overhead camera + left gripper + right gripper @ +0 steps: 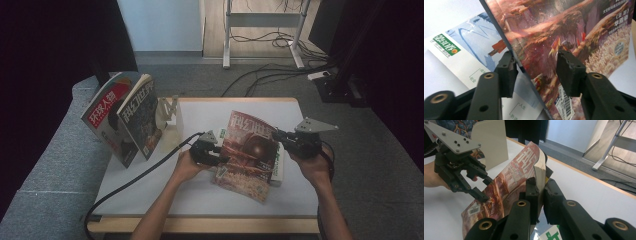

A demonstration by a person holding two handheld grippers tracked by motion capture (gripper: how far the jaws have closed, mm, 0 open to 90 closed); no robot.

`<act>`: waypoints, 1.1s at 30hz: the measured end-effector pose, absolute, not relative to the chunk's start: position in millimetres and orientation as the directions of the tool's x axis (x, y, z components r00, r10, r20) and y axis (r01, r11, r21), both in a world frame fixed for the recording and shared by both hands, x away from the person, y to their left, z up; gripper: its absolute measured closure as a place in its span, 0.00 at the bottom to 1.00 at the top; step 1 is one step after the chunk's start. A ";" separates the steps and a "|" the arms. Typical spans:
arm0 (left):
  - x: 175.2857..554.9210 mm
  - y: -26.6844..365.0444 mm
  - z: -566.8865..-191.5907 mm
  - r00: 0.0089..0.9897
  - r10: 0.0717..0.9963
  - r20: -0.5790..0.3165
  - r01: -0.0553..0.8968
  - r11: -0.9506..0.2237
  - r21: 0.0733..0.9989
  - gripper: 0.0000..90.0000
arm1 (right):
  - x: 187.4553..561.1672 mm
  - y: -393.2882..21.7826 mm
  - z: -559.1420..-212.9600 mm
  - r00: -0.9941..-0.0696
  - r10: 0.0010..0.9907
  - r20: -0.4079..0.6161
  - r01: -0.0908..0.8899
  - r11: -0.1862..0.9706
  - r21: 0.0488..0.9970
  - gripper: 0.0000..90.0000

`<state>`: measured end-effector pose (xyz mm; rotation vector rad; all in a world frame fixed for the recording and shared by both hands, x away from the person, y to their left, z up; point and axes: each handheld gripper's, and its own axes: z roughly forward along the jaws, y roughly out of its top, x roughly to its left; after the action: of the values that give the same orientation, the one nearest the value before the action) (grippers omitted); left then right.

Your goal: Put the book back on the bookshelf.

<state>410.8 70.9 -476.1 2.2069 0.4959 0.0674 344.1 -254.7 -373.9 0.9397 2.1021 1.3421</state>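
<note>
A red science-fiction magazine (250,155) hangs tilted above the white table (200,195), its left side lifted. My right gripper (541,183) is shut on the magazine's (511,180) thick right edge, near the top. My left gripper (536,62) straddles the left edge of the magazine (564,30). One jaw sits behind the edge and the other stands in front of the cover with a gap, so it is open. From the right gripper view, the left gripper (485,190) reaches in from the left at the barcode corner. Under it lies a white magazine (461,57) with a green logo.
Two magazines (107,117) (142,115) stand upright at the table's left against a pale bookend (170,120). A grey padded surface (55,160) borders the table on the left. Cables (270,75) and desk legs lie on the floor beyond the far edge.
</note>
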 end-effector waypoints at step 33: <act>366.6 106.2 -454.6 0.970 0.242 0.008 0.120 -0.509 0.853 0.90 | 336.0 -259.3 -353.8 -0.674 0.739 0.004 0.254 0.226 0.940 0.87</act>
<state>366.6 106.2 -454.6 2.1090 0.2550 0.1535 336.0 -259.3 -353.8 0.9128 2.0586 1.4469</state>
